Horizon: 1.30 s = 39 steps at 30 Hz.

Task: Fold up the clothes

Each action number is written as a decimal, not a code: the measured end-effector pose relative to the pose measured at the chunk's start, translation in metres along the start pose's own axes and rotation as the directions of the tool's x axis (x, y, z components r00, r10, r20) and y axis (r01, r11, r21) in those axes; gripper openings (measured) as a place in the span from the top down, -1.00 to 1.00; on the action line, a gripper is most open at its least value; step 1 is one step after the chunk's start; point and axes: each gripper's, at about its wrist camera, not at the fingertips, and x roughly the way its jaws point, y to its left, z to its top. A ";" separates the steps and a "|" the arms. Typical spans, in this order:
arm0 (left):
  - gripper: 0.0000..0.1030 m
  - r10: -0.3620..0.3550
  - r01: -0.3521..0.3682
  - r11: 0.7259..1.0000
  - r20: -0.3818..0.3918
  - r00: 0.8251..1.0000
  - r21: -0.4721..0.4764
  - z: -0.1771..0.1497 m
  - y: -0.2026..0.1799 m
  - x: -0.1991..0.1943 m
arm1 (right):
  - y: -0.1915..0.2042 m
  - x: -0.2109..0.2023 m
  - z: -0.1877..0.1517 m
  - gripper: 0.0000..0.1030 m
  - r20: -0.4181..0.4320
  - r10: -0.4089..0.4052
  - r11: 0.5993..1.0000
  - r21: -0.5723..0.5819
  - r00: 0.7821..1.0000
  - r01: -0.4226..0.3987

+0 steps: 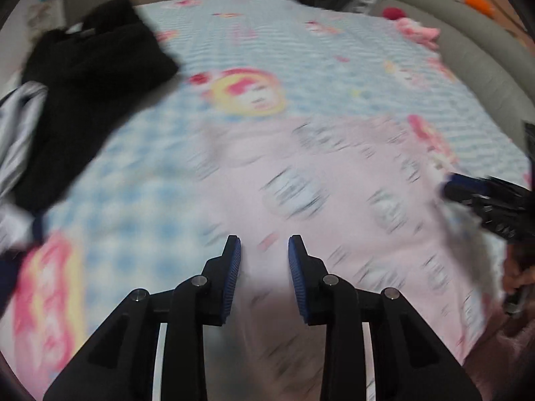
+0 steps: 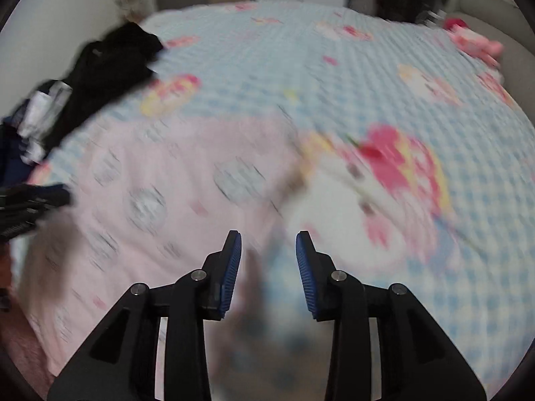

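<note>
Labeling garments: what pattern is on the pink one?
Pale pink garment with grey-white round spots; clearest in the right wrist view.

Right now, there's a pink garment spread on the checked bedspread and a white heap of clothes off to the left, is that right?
Not quite. The heap at the left is black, not white, as the left wrist view shows. The pink garment does lie spread on the checked bedspread.
</note>
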 end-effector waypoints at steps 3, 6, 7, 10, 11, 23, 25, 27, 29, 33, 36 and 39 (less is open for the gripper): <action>0.35 0.069 -0.066 0.996 -0.059 0.996 0.059 0.009 -0.006 0.027 | 0.015 0.037 0.014 0.36 -0.081 0.048 0.998 -0.047 0.996 -0.052; 0.35 0.210 -0.204 0.974 -0.055 0.976 0.099 0.012 0.009 0.027 | 0.003 0.063 0.007 0.56 -0.158 -0.026 0.998 -0.055 0.987 0.018; 0.34 0.245 -0.240 0.967 -0.048 0.968 0.088 0.014 0.017 0.023 | -0.006 0.059 0.007 0.64 -0.148 -0.031 0.999 -0.029 0.989 0.027; 0.28 0.228 -0.229 0.973 -0.030 0.973 -0.019 0.024 0.040 0.010 | -0.018 0.045 0.015 0.63 -0.128 -0.043 0.999 0.004 0.991 0.044; 0.28 0.176 -0.176 0.984 0.005 0.984 -0.035 0.028 0.038 0.005 | -0.017 0.042 0.018 0.53 -0.122 -0.044 0.999 -0.004 0.991 0.044; 0.33 0.237 -0.236 0.968 0.004 0.972 -0.087 0.044 0.045 0.008 | -0.029 0.041 0.021 0.38 -0.116 -0.167 0.986 -0.036 0.979 0.164; 0.32 0.130 -0.124 0.984 0.037 0.991 -0.130 0.032 0.041 -0.015 | -0.035 0.018 0.013 0.37 -0.087 -0.159 0.987 -0.021 0.984 0.157; 0.32 0.031 -0.024 0.994 0.059 0.998 -0.109 0.013 0.018 -0.033 | -0.023 -0.005 0.001 0.37 -0.065 -0.046 0.999 -0.008 0.997 0.046; 0.32 -0.023 0.025 0.998 0.037 0.999 -0.062 -0.007 -0.012 -0.038 | 0.008 -0.021 -0.015 0.36 -0.047 0.017 0.999 -0.048 0.999 -0.019; 0.30 -0.002 0.004 0.999 -0.044 0.999 0.043 -0.041 -0.051 -0.024 | 0.065 -0.026 -0.051 0.25 -0.095 0.087 0.991 -0.093 0.992 -0.096; 0.33 0.072 -0.066 0.996 -0.102 0.992 0.067 -0.055 -0.043 -0.010 | 0.072 -0.010 -0.069 0.28 -0.134 0.042 0.993 -0.104 0.990 -0.056; 0.34 0.197 -0.192 0.980 -0.090 0.976 0.061 -0.056 -0.032 -0.029 | 0.051 -0.012 -0.076 0.29 -0.136 0.029 0.998 -0.058 0.990 -0.037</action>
